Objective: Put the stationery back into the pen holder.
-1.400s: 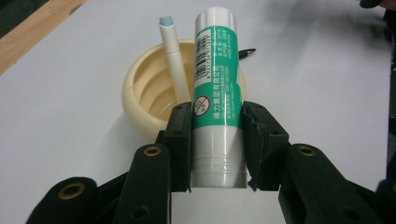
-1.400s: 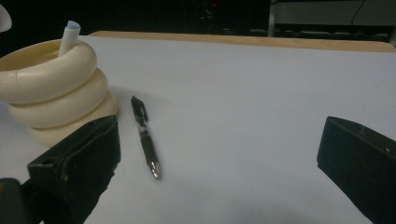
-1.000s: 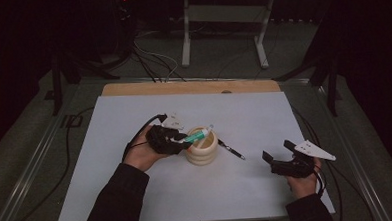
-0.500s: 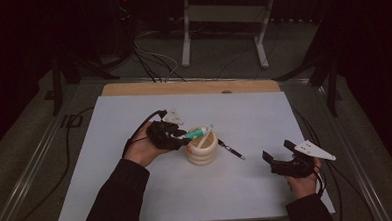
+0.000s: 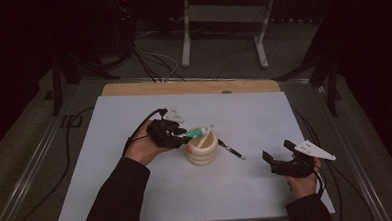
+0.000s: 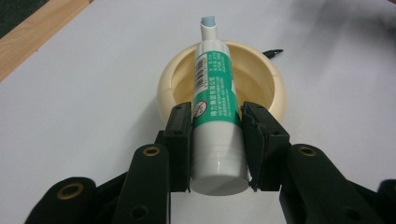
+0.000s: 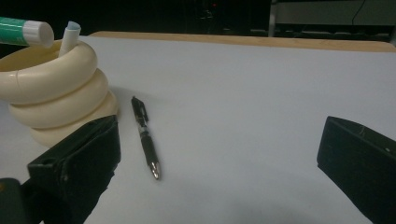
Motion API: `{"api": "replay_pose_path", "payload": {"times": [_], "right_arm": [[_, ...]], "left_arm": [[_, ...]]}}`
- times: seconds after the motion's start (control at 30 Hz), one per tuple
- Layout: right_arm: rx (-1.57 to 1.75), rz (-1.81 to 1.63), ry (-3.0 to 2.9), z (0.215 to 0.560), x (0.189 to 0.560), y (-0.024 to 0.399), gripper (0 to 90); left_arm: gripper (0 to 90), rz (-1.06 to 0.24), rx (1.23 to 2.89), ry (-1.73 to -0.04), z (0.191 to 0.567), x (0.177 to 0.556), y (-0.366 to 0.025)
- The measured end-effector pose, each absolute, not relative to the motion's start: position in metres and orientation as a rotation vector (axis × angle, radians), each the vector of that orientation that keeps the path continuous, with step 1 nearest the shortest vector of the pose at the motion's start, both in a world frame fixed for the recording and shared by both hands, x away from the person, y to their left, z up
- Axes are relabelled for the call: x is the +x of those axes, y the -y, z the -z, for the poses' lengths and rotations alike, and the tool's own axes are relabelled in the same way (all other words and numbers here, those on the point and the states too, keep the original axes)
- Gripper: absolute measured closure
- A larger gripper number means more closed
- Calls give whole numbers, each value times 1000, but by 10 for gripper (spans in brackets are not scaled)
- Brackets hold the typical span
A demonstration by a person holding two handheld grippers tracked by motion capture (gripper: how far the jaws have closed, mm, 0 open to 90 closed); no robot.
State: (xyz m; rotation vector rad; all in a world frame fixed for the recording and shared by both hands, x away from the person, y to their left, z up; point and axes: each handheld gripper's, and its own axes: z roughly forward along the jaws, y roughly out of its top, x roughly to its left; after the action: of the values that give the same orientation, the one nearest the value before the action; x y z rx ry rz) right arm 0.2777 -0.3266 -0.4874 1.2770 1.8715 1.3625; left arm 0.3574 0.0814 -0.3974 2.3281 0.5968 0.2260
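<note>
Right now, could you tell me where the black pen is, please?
In the high view, the black pen lies flat on the white table, just right of the cream ringed holder, between it and the right claw.

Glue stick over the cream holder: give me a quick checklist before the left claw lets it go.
1. Left claw clamped on the glue stick: ok.
2. Stick lined up over the cream holder opening: ok.
3. Stick tilted steeply enough to slide in: not ok, it lies nearly level across the rim.
4. Room inside the holder: cannot tell; one white tube already stands in it.
5. Pen lies apart from the holder: ok.
6. Right claw open and away from the holder: ok.
</note>
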Motion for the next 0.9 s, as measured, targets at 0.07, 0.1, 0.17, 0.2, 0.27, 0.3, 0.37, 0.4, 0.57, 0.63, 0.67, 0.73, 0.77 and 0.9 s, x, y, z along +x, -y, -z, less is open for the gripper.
{"api": "replay_pose_path", "payload": {"times": [0.07,0.1,0.17,0.2,0.27,0.3,0.37,0.4,0.57,0.63,0.67,0.73,0.77,0.9], "right_arm": [[1277,-1362,-1872,487,278,326,0],[1276,-1362,-1872,487,278,326,0],[1278,-1363,-1871,487,278,327,0],[1277,-1362,-1871,487,278,327,0],[1277,-1363,-1872,487,278,327,0],[1277,-1363,-1872,487,278,326,0],[1279,-1363,-1872,487,278,326,0],[1279,-1363,-1872,487,278,327,0],[1279,-1365,-1871,487,278,327,0],[1279,-1365,-1871,487,278,327,0],[1278,-1364,-1872,487,278,327,0],[1279,-1365,-1873,487,278,326,0],[1279,-1365,-1873,487,278,326,0],[1278,-1365,-1872,487,278,327,0]], "left_arm": [[654,-226,2328,-596,397,358,-81],[654,-229,2328,-597,396,358,-81],[653,-235,2332,-603,396,359,-80],[654,-238,2334,-608,396,360,-80],[654,-244,2337,-614,396,361,-79],[653,-244,2334,-618,396,362,-79],[653,-241,2331,-619,397,363,-78],[653,-240,2332,-619,397,363,-77],[652,-247,2339,-626,397,366,-75],[652,-244,2332,-628,398,367,-74],[652,-244,2333,-629,398,368,-74],[653,-241,2329,-623,398,369,-72],[654,-240,2331,-620,398,369,-71],[657,-234,2317,-619,398,371,-65]]}}
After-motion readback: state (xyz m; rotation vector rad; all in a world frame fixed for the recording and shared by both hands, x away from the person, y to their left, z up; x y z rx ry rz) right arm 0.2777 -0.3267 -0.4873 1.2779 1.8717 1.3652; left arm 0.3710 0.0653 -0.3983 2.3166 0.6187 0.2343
